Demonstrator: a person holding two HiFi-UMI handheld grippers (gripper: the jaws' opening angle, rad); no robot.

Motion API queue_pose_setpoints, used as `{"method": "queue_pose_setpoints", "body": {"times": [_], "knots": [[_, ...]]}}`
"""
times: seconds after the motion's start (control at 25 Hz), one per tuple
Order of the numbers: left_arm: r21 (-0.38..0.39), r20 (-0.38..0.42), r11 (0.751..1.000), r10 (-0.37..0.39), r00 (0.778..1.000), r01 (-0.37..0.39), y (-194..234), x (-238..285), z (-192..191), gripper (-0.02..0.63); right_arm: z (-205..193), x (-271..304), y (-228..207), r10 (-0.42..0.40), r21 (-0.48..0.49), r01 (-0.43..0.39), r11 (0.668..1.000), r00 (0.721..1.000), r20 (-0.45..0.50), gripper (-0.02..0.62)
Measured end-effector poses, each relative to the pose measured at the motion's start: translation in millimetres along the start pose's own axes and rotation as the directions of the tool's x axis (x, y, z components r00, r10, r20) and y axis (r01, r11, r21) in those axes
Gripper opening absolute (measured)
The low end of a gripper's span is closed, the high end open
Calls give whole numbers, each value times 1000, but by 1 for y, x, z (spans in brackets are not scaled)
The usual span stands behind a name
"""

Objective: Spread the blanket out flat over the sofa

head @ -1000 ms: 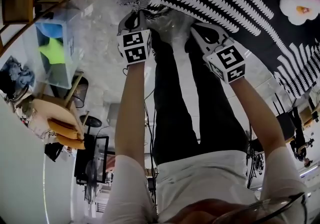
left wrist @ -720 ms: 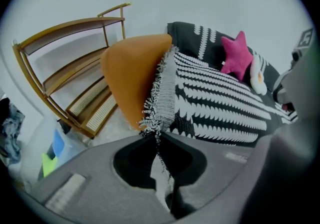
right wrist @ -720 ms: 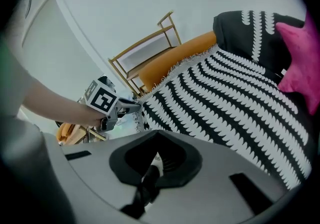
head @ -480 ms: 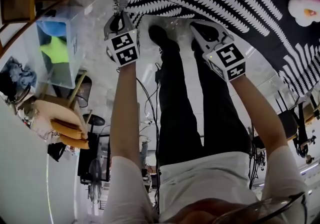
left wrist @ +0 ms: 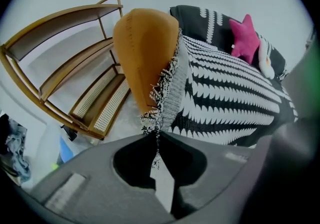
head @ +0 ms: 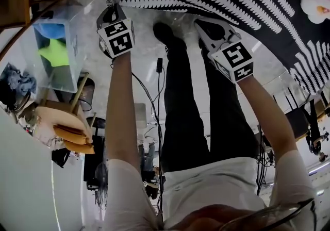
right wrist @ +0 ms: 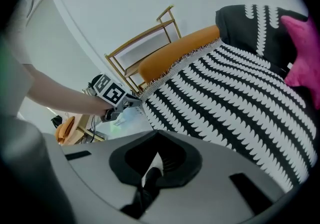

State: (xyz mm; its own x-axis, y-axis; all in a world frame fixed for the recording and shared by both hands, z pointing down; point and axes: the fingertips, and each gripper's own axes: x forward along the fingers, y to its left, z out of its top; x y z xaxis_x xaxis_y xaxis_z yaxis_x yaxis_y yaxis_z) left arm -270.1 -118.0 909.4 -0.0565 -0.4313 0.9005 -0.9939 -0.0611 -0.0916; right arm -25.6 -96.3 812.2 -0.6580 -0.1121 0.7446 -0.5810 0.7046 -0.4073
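**Both tools pinch the blanket's front edge**

The blanket [left wrist: 230, 93] (black with rows of white leaf shapes) lies across the sofa and fills the 12 to 2 o'clock part of the head view. Its front hem runs just beyond the person's shoes.

The left tool [left wrist: 152, 135] has its jaws closed narrow on the blanket's fringed corner. A few threads hang down into the gap behind the tips. From that corner the fringe climbs toward 12 o'clock, lying against the orange armrest [left wrist: 142, 53]. A wooden shelf [left wrist: 65, 68] stands at 10 o'clock of the armrest in the left gripper view. A pink star cushion [left wrist: 245, 38] sits on the blanket toward 2 o'clock, with a pale cushion [left wrist: 267, 63] just beside it.

The right tool [right wrist: 157, 132] is also closed narrow, its tips meeting at the blanket's front hem, and the cloth spreads away from them toward 1 to 3 o'clock. In its view the left tool's marker cube [right wrist: 111, 92] shows at 10 o'clock, at the blanket's corner below the armrest.

In the head view the two tools are well apart, the left at 11 o'clock and the right at 1 o'clock, with the person's legs [head: 180, 111] between the arms. A clear bin [head: 56, 44] stands on the floor at 9 o'clock of the left tool.
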Motion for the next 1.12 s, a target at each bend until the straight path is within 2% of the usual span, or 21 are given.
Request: {"method": "queue_pose_setpoints", "body": {"times": [0.12, 0.24, 0.36, 0.44, 0.48, 0.6, 0.8, 1.12], "knots": [[-18, 5, 1000, -11, 1000, 11, 1, 7, 1, 28, -5, 0, -2, -4, 3, 4, 1000, 1000, 3, -3], [-21, 8, 1000, 10, 1000, -9, 4, 9, 1, 29, -10, -3, -4, -8, 9, 8, 1000, 1000, 2, -3], [-84, -1, 996, 37, 999, -37, 14, 6, -5, 38, -15, -6, -2, -10, 16, 10, 1000, 1000, -2, -3], [-98, -6, 994, 38, 999, -39, 18, 4, -11, 136, -19, -6, 1, -10, 18, 10, 1000, 1000, -2, -3], [-91, -6, 995, 36, 999, -37, 17, 2, -13, 153, -20, -6, 3, -9, 17, 9, 1000, 1000, -1, -3], [-67, 5, 997, 24, 1000, -24, 12, -2, -16, 161, -22, -6, 9, -5, 9, 4, 1000, 1000, 3, -3], [-72, 39, 997, 16, 999, -14, 2, -18, -6, 161, -18, -22, 13, 5, -26, -5, 1000, 1000, 13, -3], [-94, 155, 994, -43, 987, 58, -22, -64, 22, 161, -10, -58, 12, -18, -78, 19, 997, 1000, 15, -3]]}}
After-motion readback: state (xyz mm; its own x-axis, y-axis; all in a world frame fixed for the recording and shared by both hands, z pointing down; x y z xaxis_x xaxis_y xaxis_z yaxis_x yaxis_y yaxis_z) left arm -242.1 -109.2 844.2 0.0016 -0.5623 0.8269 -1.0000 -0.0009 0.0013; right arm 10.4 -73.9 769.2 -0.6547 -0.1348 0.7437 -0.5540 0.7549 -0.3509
